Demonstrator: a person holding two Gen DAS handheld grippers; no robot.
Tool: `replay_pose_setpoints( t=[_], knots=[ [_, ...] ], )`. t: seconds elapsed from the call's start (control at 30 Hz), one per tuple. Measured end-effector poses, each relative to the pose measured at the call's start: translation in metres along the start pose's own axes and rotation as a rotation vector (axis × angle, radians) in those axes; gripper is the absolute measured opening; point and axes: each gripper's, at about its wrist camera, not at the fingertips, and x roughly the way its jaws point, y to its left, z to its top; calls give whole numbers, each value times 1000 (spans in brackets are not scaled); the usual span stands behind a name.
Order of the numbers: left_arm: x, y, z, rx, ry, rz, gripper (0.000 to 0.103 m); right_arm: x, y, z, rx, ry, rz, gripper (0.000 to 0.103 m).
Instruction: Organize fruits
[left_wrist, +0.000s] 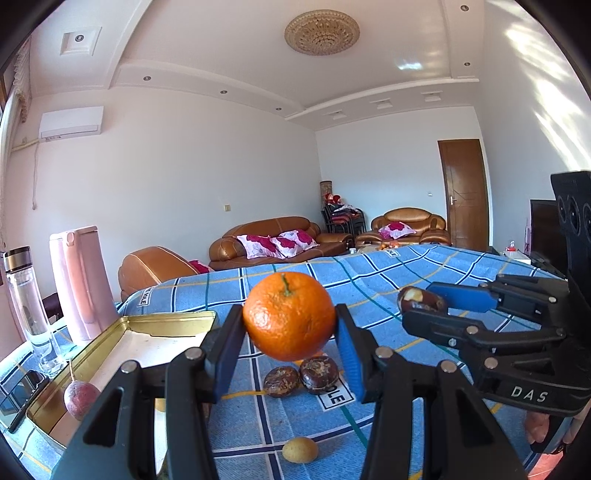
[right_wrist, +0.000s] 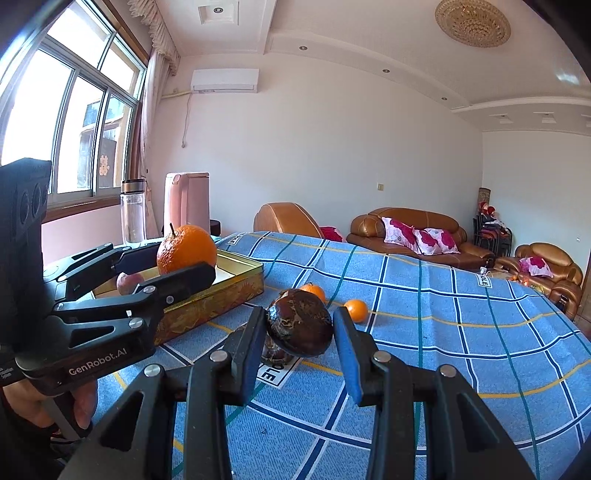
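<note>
1. Left wrist view: the left tongs pinch a large orange between their blue pads, holding it clear above the desk, just right of the open gold tin.
2. Right wrist view: the right tongs pinch a dark brown wrinkled fruit, also lifted off the blue checked cloth. Both pairs are loaded and neither piece has been set down yet.
3. Inside the tin, one reddish round fruit with a stem lies near the close corner; the rest of the tin floor that shows is bare. So, by my reading, sorting has only just started.
4. Still loose on the cloth: two brown wrinkled fruits touching each other beneath the orange, a small yellow fruit nearer the camera, and two small oranges farther out.
5. Left to do, as I judge it: place both held fruits in the tin, then gather those five loose pieces.
6. Beyond the tin stand a pink jug and a clear bottle, no part of the job.
</note>
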Motion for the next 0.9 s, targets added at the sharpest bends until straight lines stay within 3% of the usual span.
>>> replay_pose_setpoints(
  t=[0.9],
  knots=[
    [5,25,-1,-46,32,44,50,17,18,6,-40,38,30,39]
  ],
)
